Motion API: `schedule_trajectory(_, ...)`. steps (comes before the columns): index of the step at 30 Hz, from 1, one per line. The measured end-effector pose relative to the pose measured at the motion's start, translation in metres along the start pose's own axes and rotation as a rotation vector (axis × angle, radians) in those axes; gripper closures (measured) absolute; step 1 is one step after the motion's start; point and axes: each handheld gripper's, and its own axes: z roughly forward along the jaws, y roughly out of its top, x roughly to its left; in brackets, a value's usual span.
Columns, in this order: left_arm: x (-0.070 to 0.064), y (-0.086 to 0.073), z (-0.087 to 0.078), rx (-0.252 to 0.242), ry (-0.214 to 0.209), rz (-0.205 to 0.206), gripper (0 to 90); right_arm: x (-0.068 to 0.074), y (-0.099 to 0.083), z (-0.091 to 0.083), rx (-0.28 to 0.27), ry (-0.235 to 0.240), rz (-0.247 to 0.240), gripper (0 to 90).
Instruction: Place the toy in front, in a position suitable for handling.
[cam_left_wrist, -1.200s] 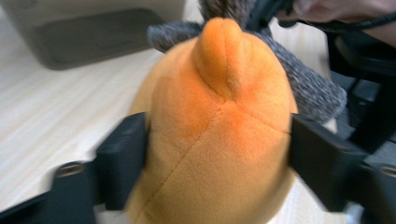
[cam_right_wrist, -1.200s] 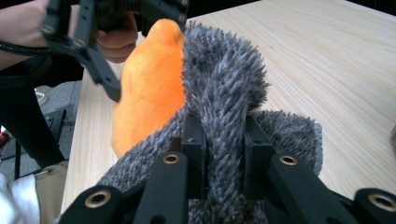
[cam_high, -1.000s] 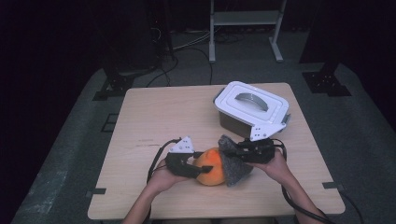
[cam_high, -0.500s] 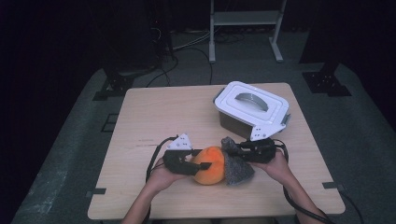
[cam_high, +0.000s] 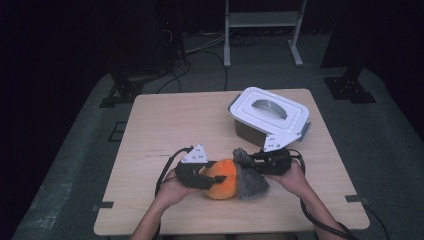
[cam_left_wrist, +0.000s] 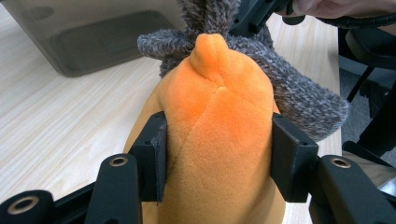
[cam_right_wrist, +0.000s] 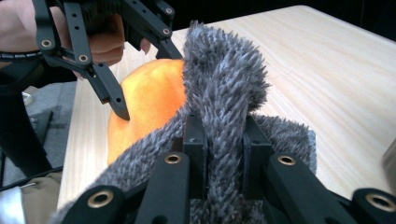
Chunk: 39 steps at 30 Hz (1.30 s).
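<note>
An orange plush toy (cam_high: 222, 185) lies near the table's front edge, partly wrapped by a fuzzy grey cloth (cam_high: 250, 180) on its right side. My left gripper (cam_high: 212, 178) is shut on the orange plush (cam_left_wrist: 219, 135), its jaws pressing both flanks. My right gripper (cam_high: 245, 161) is shut on a bunched fold of the grey cloth (cam_right_wrist: 224, 107), pinched between its jaws. In the right gripper view the left gripper's fingers (cam_right_wrist: 114, 100) touch the orange plush (cam_right_wrist: 149, 98).
A white lidded container (cam_high: 269, 115) with a grey handle stands at the back right of the wooden table (cam_high: 175, 125). Its dark wall (cam_left_wrist: 93, 37) rises just behind the plush. Beyond the table are a metal rack and cables on the dark floor.
Both grippers and the plush have shifted slightly; the right gripper has lifted the grey cloth's fold a bit higher over the orange plush.
</note>
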Motion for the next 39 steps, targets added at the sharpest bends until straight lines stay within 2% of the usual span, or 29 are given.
schedule_trajectory(2, -0.003, 0.000, 0.003, -0.001, -0.003, -0.002, 45.7, 0.001, 0.003, -0.001, -0.010, 0.009, -0.007, 75.5)
schedule_trajectory(6, -0.010, 0.005, 0.009, 0.012, 0.006, 0.033, 45.6, 0.015, 0.021, -0.007, -0.078, 0.040, -0.055, 75.6)
schedule_trajectory(9, -0.014, 0.007, 0.008, 0.023, 0.013, 0.048, 45.5, 0.021, 0.023, -0.001, -0.058, 0.031, -0.089, 75.5)
schedule_trajectory(14, -0.006, 0.006, 0.001, 0.012, 0.028, 0.027, 45.5, 0.008, 0.008, 0.000, -0.040, 0.027, -0.031, 75.5)
schedule_trajectory(17, -0.005, 0.005, 0.002, 0.014, 0.020, 0.016, 45.5, 0.004, 0.003, 0.001, -0.011, 0.025, -0.018, 75.4)
schedule_trajectory(18, -0.006, 0.005, 0.003, 0.015, 0.021, 0.022, 45.5, 0.004, 0.003, 0.001, -0.016, 0.029, -0.018, 75.4)
schedule_trajectory(22, -0.011, 0.009, 0.009, 0.022, 0.012, 0.041, 44.6, 0.014, 0.016, -0.003, -0.070, 0.043, -0.049, 75.3)
schedule_trajectory(23, -0.013, 0.009, 0.011, 0.021, 0.009, 0.046, 44.2, 0.017, 0.019, -0.002, -0.073, 0.049, -0.061, 75.3)
schedule_trajectory(25, -0.014, 0.009, 0.012, 0.030, 0.013, 0.063, 42.3, 0.021, 0.020, 0.004, -0.045, 0.036, -0.090, 75.2)
schedule_trajectory(26, -0.013, 0.008, 0.013, 0.030, 0.012, 0.063, 40.0, 0.020, 0.017, 0.006, -0.038, 0.040, -0.083, 75.2)
schedule_trajectory(30, -0.008, 0.004, 0.014, 0.001, -0.004, 0.027, 29.9, 0.011, 0.007, 0.009, -0.020, 0.055, -0.046, 75.2)
schedule_trajectory(34, -0.004, 0.002, 0.013, 0.006, -0.005, 0.034, 19.7, 0.008, 0.001, 0.005, -0.011, 0.054, -0.038, 75.1)
schedule_trajectory(38, 0.005, -0.005, 0.011, 0.003, -0.005, -0.005, 14.4, 0.002, -0.005, 0.001, -0.004, 0.052, -0.021, 75.1)
schedule_trajectory(39, 0.009, -0.009, 0.012, 0.004, -0.016, -0.030, 13.2, 0.001, -0.006, 0.000, -0.004, 0.051, -0.019, 75.1)
